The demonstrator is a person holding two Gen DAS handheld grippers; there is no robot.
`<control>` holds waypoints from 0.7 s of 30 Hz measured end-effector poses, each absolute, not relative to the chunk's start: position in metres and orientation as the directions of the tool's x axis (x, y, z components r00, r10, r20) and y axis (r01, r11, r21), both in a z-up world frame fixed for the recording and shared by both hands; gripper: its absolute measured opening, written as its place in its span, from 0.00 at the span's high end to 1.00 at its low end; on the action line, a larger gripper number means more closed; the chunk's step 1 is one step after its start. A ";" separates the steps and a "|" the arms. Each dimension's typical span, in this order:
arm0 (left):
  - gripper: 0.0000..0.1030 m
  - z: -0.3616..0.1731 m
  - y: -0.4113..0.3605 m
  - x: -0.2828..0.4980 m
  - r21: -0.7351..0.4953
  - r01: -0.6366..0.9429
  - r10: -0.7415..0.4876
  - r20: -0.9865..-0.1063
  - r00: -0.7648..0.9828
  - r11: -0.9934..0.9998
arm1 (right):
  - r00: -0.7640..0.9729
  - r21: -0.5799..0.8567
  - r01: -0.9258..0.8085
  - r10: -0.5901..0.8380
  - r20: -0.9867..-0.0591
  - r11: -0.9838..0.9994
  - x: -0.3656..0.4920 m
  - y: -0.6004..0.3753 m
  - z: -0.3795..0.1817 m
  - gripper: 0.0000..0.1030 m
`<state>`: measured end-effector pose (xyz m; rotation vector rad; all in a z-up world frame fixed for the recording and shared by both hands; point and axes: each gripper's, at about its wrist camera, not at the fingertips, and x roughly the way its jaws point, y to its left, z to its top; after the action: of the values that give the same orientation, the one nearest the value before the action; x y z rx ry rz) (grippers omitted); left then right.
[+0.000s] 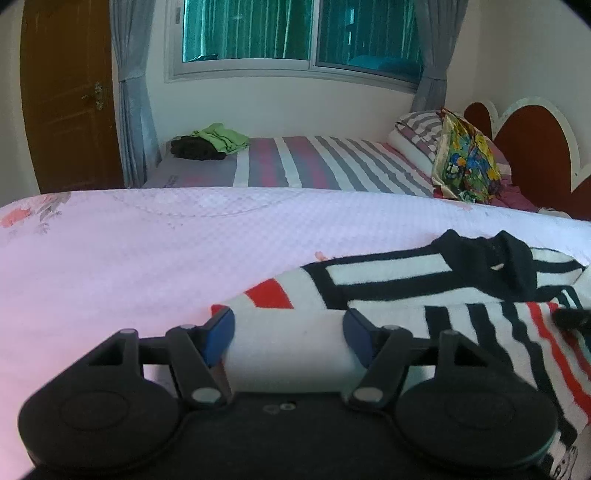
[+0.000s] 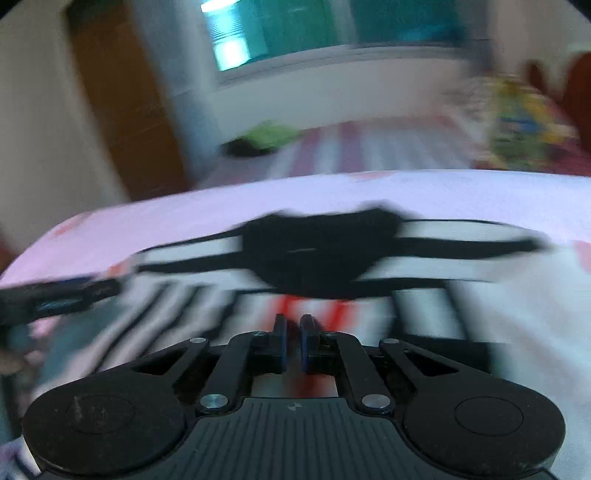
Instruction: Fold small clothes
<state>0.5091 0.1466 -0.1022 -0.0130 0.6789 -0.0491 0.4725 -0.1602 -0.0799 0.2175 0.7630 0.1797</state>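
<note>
A small shirt [image 1: 461,280] with black, white and red stripes and a black collar [image 1: 517,258] lies spread on the pink bed cover [image 1: 147,258]. My left gripper [image 1: 288,321] stands open low over the shirt's white left edge; the cloth shows between the blue pads, which do not press on it. In the blurred right wrist view, my right gripper [image 2: 293,321] is shut, its pads pinched on the red-striped cloth of the shirt [image 2: 424,258] just below the collar [image 2: 321,251]. The left gripper [image 2: 55,295] shows at that view's left edge.
Beyond the pink cover stands a second bed with a striped sheet [image 1: 314,162], green and black clothes [image 1: 218,138] at its far corner, striped pillows [image 1: 417,129] and a colourful bag [image 1: 465,162]. A brown door [image 1: 66,92] and a curtained window [image 1: 295,33] are behind.
</note>
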 end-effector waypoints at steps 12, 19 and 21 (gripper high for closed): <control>0.29 -0.064 0.073 0.447 0.058 0.159 -0.104 -0.537 0.837 0.986 | 0.699 0.346 -0.009 0.253 -0.668 0.938 0.438 -0.226 -0.053 0.99; 0.28 -0.103 0.048 0.440 0.081 0.196 -0.104 -0.624 0.775 0.977 | 0.688 0.395 0.018 0.275 -0.671 0.918 0.421 -0.231 -0.075 0.38; 0.26 -0.108 0.055 0.436 0.032 0.175 -0.120 -0.606 0.786 0.984 | 0.680 0.360 -0.007 0.268 -0.682 0.933 0.424 -0.222 -0.079 0.65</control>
<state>0.4357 0.0548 -0.1075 0.0882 0.6471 -0.1591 0.4240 -0.2220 -0.0789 0.3437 0.8118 0.1581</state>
